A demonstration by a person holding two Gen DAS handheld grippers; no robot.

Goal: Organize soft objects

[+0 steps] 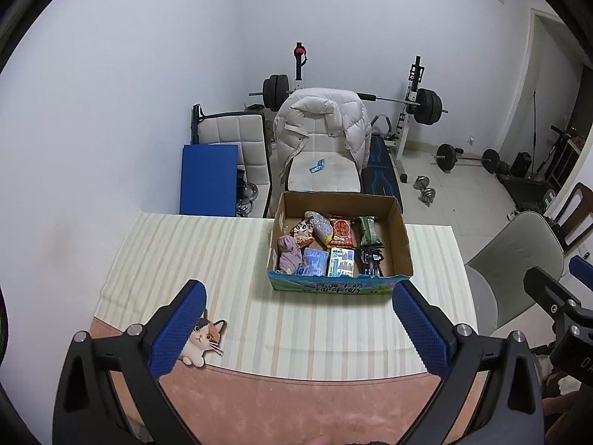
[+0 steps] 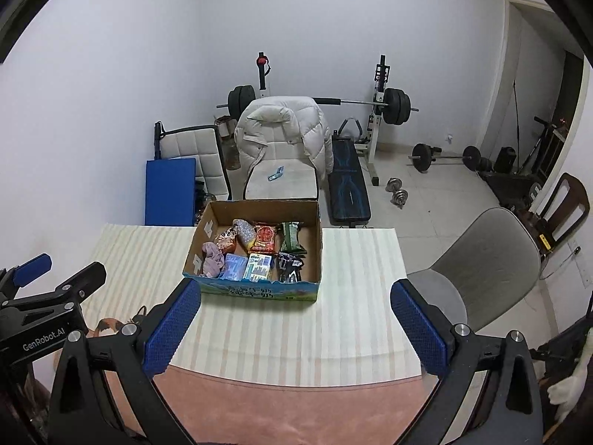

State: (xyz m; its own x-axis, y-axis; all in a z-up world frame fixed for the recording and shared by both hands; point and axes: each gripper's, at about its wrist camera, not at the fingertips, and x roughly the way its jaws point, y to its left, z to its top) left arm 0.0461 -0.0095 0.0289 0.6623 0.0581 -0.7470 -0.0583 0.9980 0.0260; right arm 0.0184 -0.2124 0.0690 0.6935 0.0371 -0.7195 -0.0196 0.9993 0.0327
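Note:
A cardboard box stands at the far edge of the striped table cover; it also shows in the right wrist view. Inside lie a purple soft cloth, a red snack bag, a green packet, blue-white packs and a dark packet. My left gripper is open and empty, hovering above the table in front of the box. My right gripper is open and empty, also in front of the box. The left gripper's body shows at the left in the right wrist view.
A chair with a white puffer jacket stands behind the table. A grey chair stands at the right. A weight bench and barbell rack fill the back. A cat picture is on the pink mat.

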